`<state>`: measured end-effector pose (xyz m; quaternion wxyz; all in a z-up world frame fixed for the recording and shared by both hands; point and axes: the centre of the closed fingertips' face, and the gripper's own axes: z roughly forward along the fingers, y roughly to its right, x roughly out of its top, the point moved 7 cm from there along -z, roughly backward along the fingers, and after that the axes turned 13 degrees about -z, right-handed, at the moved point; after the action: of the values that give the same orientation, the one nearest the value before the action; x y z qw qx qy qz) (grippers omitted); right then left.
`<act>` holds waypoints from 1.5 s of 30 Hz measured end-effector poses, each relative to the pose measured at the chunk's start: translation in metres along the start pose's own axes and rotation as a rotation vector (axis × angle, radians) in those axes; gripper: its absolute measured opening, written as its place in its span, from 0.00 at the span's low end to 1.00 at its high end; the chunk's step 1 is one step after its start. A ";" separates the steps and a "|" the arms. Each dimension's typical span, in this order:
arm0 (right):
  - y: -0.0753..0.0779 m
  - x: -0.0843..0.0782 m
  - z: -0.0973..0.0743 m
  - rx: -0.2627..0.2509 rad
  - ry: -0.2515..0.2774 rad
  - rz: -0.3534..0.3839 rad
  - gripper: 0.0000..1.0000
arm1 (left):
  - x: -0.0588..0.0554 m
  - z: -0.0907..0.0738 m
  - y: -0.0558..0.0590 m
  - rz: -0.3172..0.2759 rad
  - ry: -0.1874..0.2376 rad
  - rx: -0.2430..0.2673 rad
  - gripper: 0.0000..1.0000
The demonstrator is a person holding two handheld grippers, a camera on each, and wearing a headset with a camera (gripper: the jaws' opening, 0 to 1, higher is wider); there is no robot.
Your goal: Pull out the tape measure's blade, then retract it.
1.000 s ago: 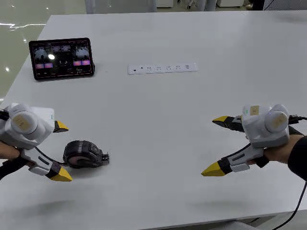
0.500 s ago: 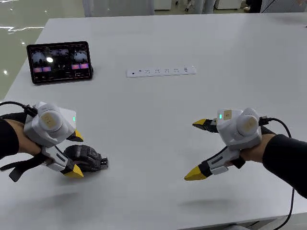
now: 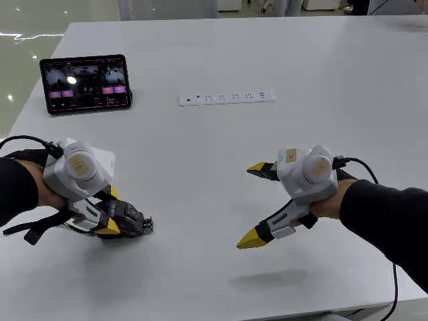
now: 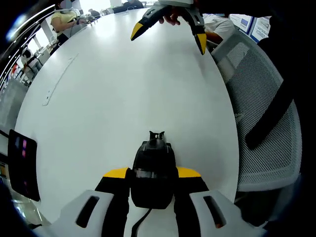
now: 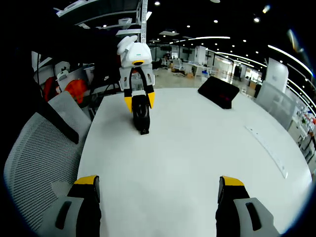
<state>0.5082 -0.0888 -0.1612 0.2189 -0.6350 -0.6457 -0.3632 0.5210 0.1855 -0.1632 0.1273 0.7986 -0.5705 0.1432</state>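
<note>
A black tape measure (image 3: 131, 220) lies on the white table (image 3: 214, 140) at the near left, blade hook pointing right, no blade drawn out. My left gripper (image 3: 110, 210) is shut on its case, yellow fingertips pressed on both sides. The left gripper view has the tape measure (image 4: 154, 170) squeezed between the jaws of my left gripper (image 4: 153, 174). My right gripper (image 3: 253, 202) hovers open to the right, well apart from the tape. From the right gripper view, my open right gripper (image 5: 158, 181) faces the tape measure (image 5: 141, 116) and the left gripper (image 5: 138, 98) across bare table.
A tablet (image 3: 85, 83) stands at the far left and a white power strip (image 3: 227, 96) lies across the far middle. A mesh chair (image 4: 261, 123) sits at the table's near edge. Bare tabletop lies between the two grippers.
My left gripper moved right onto the tape measure and shut on its case. My right gripper moved left toward it and stayed open.
</note>
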 end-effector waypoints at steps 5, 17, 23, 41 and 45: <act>0.003 0.004 0.013 0.011 0.003 -0.013 0.99 | 0.000 0.001 0.001 -0.005 -0.009 0.005 0.29; 0.010 0.018 0.048 0.034 0.015 0.005 0.99 | 0.002 0.003 0.003 0.006 -0.008 0.016 0.28; 0.009 0.030 0.067 0.050 0.025 0.003 0.99 | 0.003 0.003 0.004 0.010 -0.006 0.026 0.28; 0.004 0.062 0.110 0.121 0.014 -0.031 0.85 | 0.001 0.003 0.003 0.011 0.012 0.022 0.29; 0.002 0.063 0.117 0.138 0.008 -0.064 0.76 | 0.001 0.003 0.003 0.013 0.015 0.026 0.29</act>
<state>0.5246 0.0399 -0.1892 0.2531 -0.5960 -0.6882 -0.3272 0.5190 0.1822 -0.1656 0.1203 0.7955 -0.5728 0.1571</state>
